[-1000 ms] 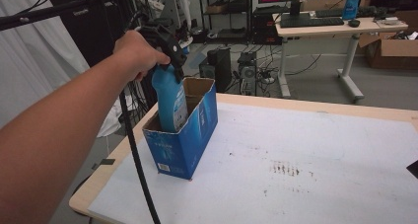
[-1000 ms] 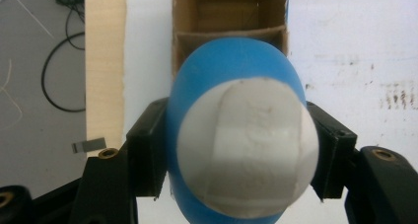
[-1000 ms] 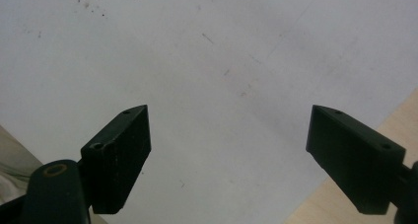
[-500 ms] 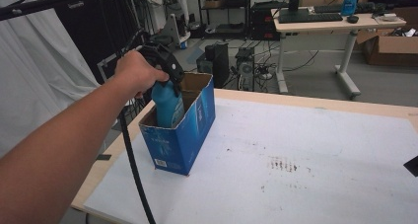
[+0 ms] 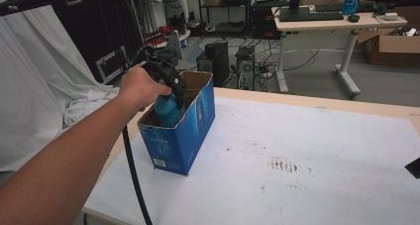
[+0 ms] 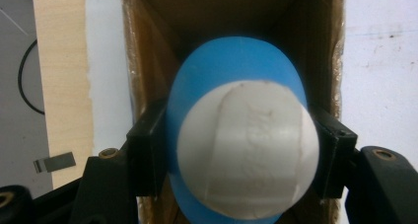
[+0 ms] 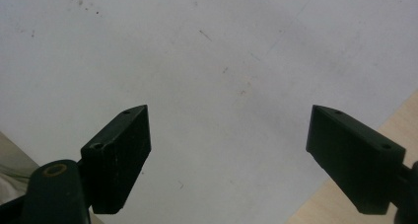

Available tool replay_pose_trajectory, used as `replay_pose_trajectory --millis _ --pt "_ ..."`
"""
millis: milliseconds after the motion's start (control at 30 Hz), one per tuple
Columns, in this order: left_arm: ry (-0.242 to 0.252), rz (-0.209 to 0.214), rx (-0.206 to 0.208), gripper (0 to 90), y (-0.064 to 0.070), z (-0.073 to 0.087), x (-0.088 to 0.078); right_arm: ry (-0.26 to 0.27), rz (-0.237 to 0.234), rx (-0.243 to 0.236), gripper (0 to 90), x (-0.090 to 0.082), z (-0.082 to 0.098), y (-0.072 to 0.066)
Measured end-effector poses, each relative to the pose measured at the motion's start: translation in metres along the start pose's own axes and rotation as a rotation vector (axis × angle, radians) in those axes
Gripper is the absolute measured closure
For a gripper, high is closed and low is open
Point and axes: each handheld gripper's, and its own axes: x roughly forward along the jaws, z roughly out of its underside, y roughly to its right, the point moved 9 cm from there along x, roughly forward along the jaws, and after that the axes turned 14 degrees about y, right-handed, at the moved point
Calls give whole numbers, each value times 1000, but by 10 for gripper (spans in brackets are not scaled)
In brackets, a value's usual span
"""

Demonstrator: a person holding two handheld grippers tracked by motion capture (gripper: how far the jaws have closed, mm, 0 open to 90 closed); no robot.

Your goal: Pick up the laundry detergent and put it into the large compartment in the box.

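Two jaws of the left gripper (image 6: 241, 157) are clamped on the blue bottle (image 6: 236, 86); it has been lowered since a second ago, now mostly sunk below them inside the blue box (image 5: 190, 131); release is likely next; the right gripper (image 7: 229, 155) is held wide over the bare table (image 7: 222, 46).

Counts on the table, high view: one blue cardboard box (image 5: 178, 136), open-topped, left of centre of the frame. One blue bottle (image 5: 167, 108) standing inside it; the left gripper view shows its one white cap (image 6: 246, 150) at centre frame. Two grippers in all: left gripper (image 5: 166, 76) at upper left of the high view, one jaw on each side of the bottle; right gripper (image 7: 229, 155) with two black jaws at the bottom of its own view, nothing between them. One white-topped table (image 5: 317, 185). One cluster of dark specks (image 5: 283, 164) right of centre
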Motion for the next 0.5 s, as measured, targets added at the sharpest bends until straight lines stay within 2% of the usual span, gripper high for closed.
replay_pose_trajectory --millis 333,500 --pt "-16 -1 1 383 1 8 13 -1 -1 -1 170 2 0 -1" --pt "-28 -7 15 383 1 12 19 -2 -1 -2 170 2 0 0"
